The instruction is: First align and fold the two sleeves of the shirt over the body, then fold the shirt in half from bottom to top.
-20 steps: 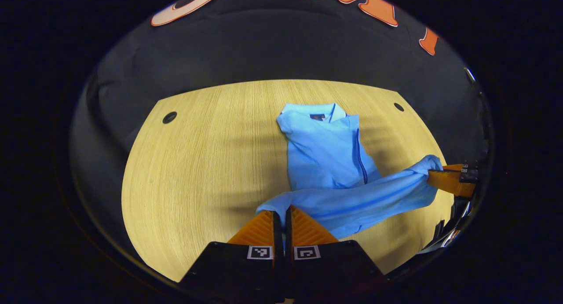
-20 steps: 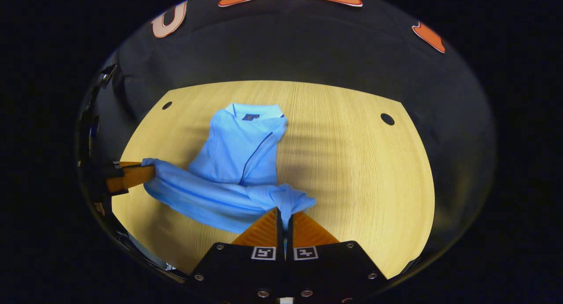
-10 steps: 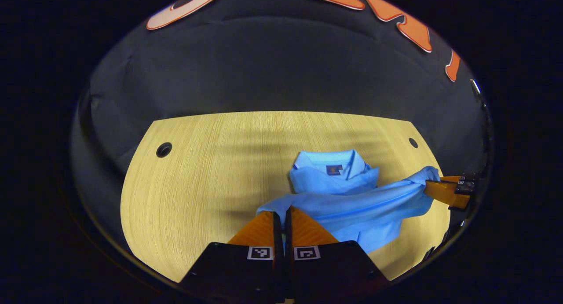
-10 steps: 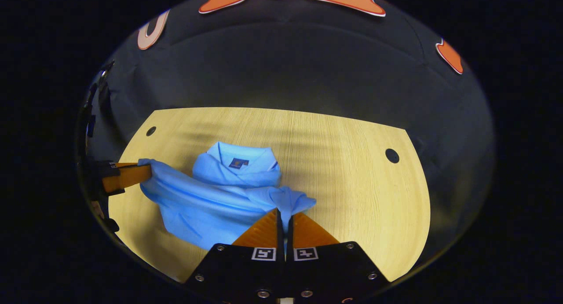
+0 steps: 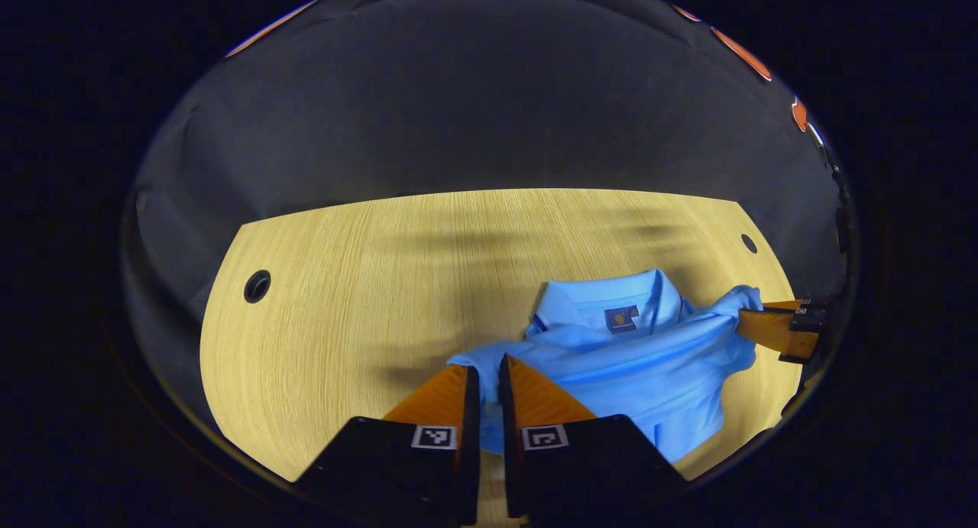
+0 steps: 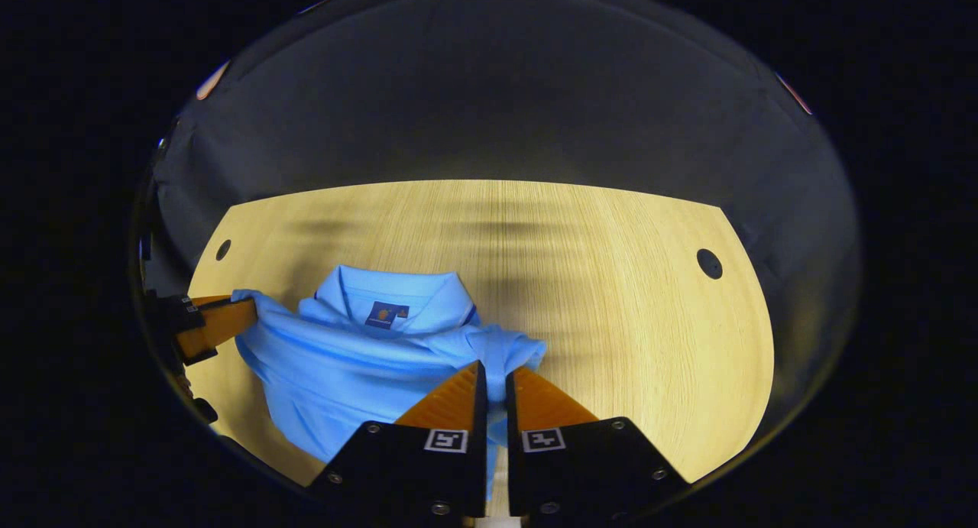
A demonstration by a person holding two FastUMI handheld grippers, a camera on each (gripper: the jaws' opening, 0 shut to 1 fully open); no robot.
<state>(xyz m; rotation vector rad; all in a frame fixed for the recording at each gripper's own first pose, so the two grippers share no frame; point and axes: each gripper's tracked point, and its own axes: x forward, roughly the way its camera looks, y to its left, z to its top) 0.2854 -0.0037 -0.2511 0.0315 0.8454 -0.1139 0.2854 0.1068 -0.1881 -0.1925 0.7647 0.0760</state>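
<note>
Since a second ago, both grippers have carried the bottom hem forward, so the lifted edge now lies close under the collar where earlier much of the body and its dark placket stripe lay bare.

In the left gripper view, the soft light-blue polo shirt (image 5: 634,360) sits in the lower right of the frame on the pale wood-grain tabletop (image 5: 344,299), its collar and small dark neck label (image 5: 620,319) facing the camera. The left gripper (image 5: 484,375) stands at bottom centre, jaws clenched on one hem corner, with a thin slit between the fingers where cloth passes. At the far right edge the right gripper (image 5: 752,323) pinches the other corner, and the hem hangs between them in a shallow sag.

In the right gripper view, the shirt lies in the lower left, collar up and label visible. The right gripper at bottom centre is closed tight on a bunched corner, cloth puffing out above its tips. The left gripper enters from the left edge, level and pointing inward, gripping its corner.

The fabric looks light, limp and slightly slick; it drapes and wrinkles freely, so I judge the corner holds right, as grips nearer the middle would let the ends droop.
</note>
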